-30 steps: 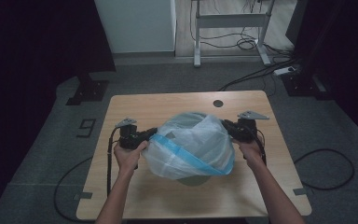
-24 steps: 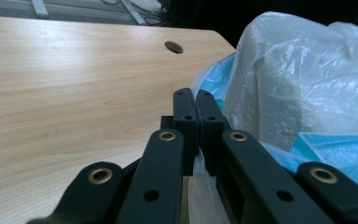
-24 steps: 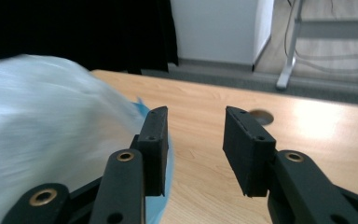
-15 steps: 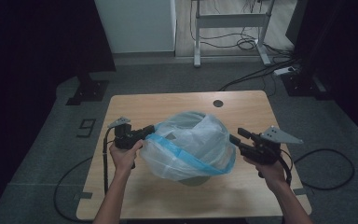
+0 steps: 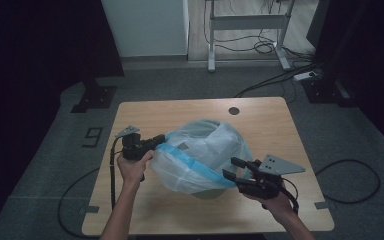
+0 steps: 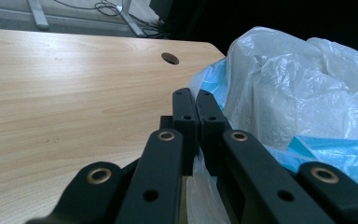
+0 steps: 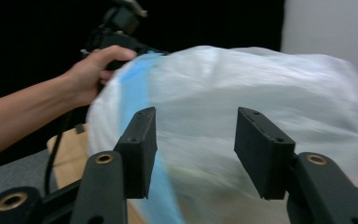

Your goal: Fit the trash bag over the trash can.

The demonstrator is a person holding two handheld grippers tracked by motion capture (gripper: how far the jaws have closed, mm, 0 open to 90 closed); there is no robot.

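A wooden tabletop (image 5: 145,115) seen from above, with a person's two forearms coming in from the bottom edge. In the middle of it sits a large, puffed-up translucent white plastic bag (image 5: 205,155) with a blue band along its rim, draped over something that cannot be made out. The left gripper (image 5: 150,145) is at the bag's left edge; in the left gripper view its jaws are pressed together, pinching a fold of the bag's thin plastic (image 6: 200,186) between them. The right gripper (image 5: 235,168) hangs at the bag's lower right edge, close to the plastic. In the right gripper view its jaws stand spread, having just been opening, with nothing gripped between them; the bag (image 7: 261,93) fills the blurred space beyond, and the left hand (image 7: 93,70) shows on the bag's far side.
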